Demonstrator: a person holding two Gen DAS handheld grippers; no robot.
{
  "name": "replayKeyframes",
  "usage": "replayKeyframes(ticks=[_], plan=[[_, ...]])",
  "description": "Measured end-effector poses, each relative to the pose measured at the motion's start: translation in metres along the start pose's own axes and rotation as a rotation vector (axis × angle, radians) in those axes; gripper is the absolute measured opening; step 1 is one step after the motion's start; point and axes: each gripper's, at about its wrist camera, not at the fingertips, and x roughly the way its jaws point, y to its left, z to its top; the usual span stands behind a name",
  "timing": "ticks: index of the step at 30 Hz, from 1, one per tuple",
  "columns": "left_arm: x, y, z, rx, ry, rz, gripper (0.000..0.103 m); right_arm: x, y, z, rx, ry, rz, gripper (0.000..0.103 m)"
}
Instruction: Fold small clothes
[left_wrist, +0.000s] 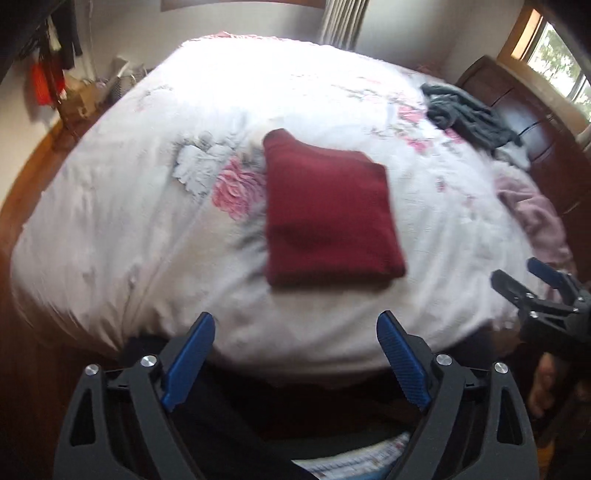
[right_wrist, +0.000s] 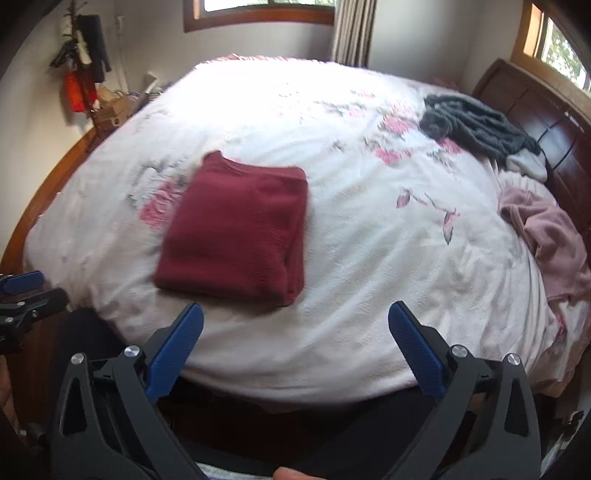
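A dark red garment (left_wrist: 328, 214) (right_wrist: 236, 229) lies folded into a neat rectangle on the floral white bedspread (left_wrist: 147, 206) (right_wrist: 369, 258). My left gripper (left_wrist: 295, 325) hangs open above the near edge of the bed, short of the garment, with nothing between its blue pads. My right gripper (right_wrist: 295, 314) is also open and empty, near the bed's front edge, just right of the garment. The right gripper (left_wrist: 517, 273) shows at the right edge of the left wrist view. The left gripper (right_wrist: 18, 284) shows at the left edge of the right wrist view.
A crumpled dark grey garment (right_wrist: 476, 122) lies at the far right of the bed by the wooden headboard (right_wrist: 535, 110). A pink garment (right_wrist: 550, 236) is bunched at the right edge. Clutter and hanging clothes (right_wrist: 81, 74) stand by the far left wall.
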Motion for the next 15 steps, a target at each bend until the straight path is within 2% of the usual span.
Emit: replayKeyframes(ticks=[6, 9, 15], plan=[[-0.067, -0.016, -0.007, 0.000, -0.078, -0.029, 0.090, -0.075, 0.020, 0.003, -0.026, -0.030, 0.090, 0.100], [-0.103, -0.026, -0.007, 0.035, -0.123, 0.009, 0.090, -0.107, 0.024, 0.011, -0.013, -0.034, 0.083, 0.100], [-0.140, -0.045, -0.006, 0.101, -0.132, 0.059, 0.090, -0.145, 0.023, 0.017, 0.024, -0.069, 0.026, 0.100]])
